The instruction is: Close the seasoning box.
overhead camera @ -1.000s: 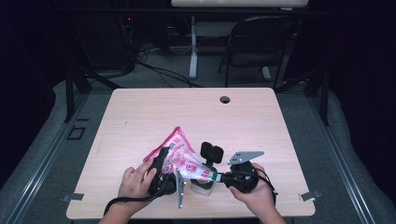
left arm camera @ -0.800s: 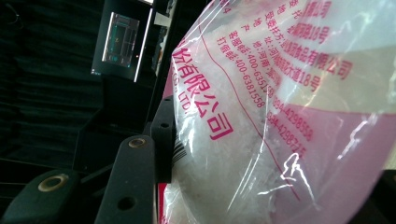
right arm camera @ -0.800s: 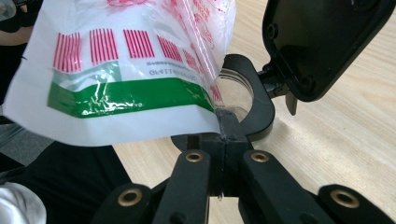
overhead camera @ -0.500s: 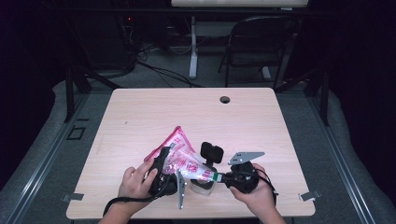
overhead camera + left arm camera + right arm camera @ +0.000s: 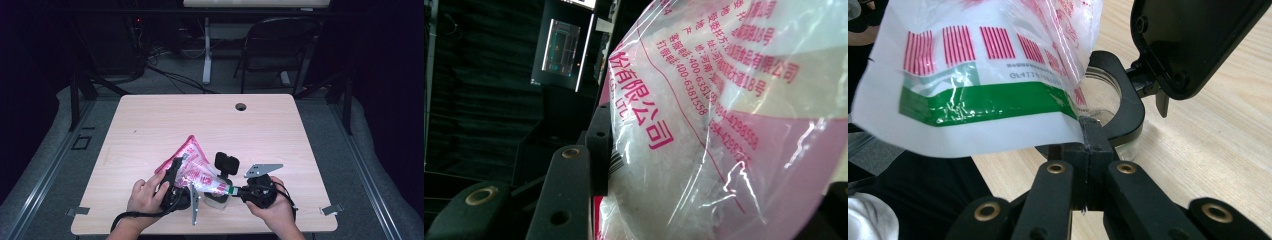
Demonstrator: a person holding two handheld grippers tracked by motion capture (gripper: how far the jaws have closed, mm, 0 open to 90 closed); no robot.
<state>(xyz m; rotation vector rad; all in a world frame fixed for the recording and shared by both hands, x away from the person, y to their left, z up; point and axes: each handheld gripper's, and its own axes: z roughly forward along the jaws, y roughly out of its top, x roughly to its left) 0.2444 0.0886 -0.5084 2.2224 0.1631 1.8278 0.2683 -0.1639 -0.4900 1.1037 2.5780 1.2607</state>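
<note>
No real change over the last second: both hands sit in the same spots near the front edge of the light wood worktop (image 5: 150, 125), and the bag hangs at the same tilt as a second ago. So this reads as a hold, not a move.

Left claw (image 5: 176, 172) is closed part-way on the body of the clear plastic bag with pink and red print and white granules inside (image 5: 196, 167). In the left gripper view the bag (image 5: 724, 125) bulges hard against the black jaw, so the grip looks firm.

Right claw (image 5: 1088, 137) has its jaws fully together, pinching the bag's white corner with the green band (image 5: 983, 102). In the high view that right claw (image 5: 234, 190) sits at the bag's lower end.

Directly under that pinched corner is a small clear round jar (image 5: 1108, 102) with a black hinged lid (image 5: 1193, 40) flipped open. In the high view the jar (image 5: 216, 200) stands just below the bag, lid (image 5: 226, 163) upright behind it.

Meaning for the job: the bag is lined up mouth-down over the jar, ready for pouring. Whether that corner is already cut open can't be told, and no granules are visible falling. Probably a pause before the tilt or shake.
</note>
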